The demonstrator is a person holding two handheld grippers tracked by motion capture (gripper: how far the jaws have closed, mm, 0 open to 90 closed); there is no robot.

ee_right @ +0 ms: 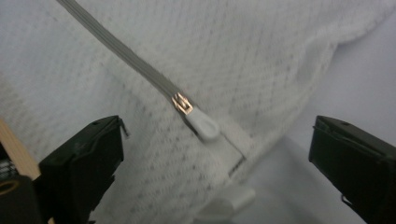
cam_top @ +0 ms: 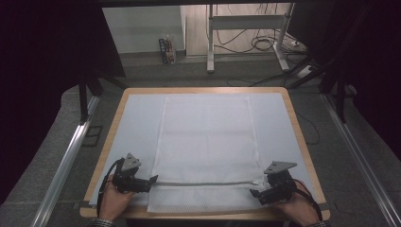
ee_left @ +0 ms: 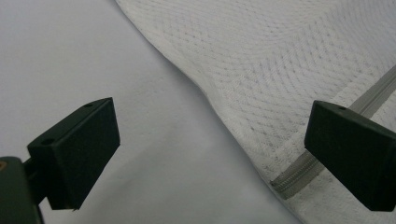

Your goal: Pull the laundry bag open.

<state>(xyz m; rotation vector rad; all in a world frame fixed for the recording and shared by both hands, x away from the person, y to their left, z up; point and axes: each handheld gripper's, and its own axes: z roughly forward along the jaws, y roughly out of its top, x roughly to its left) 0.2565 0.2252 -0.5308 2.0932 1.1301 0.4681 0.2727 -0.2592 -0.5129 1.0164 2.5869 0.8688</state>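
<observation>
1. The mesh laundry bag [cam_top: 205,151] lies flat in the middle of the table [cam_top: 293,113], on a pale sheet [cam_top: 137,123], with its zippered end toward the person.

2. The grey zipper [cam_top: 208,183] runs across the near end of the bag, from the left tongs [cam_top: 152,179] to the right tongs [cam_top: 255,193].

3. Left tongs: jaws stand wide apart and grip nothing. In the left gripper view the closed end of the zipper [ee_left: 299,172] sits at the bag's edge, just beside the right-hand jaw.

4. Right tongs: jaws also stand wide apart and empty. In the right gripper view the slider [ee_right: 182,103] and its pale pull tab [ee_right: 203,126] lie between the jaws but apart from both.

5. Handling, as a judgement: the bag looks light, thin and limp. It would bunch and slide on the smooth sheet rather than resist a pull.

6. Where to hold: the pull tab is the natural grip for the right tongs; it is small and flat, so the pads must close squarely on it.

7. The left tongs would best pinch the fabric at the zipper's closed end to keep the tape taut.

8. The tab seems to lie flat against the mesh, though the blur makes this uncertain; a pinch may catch mesh too.
</observation>
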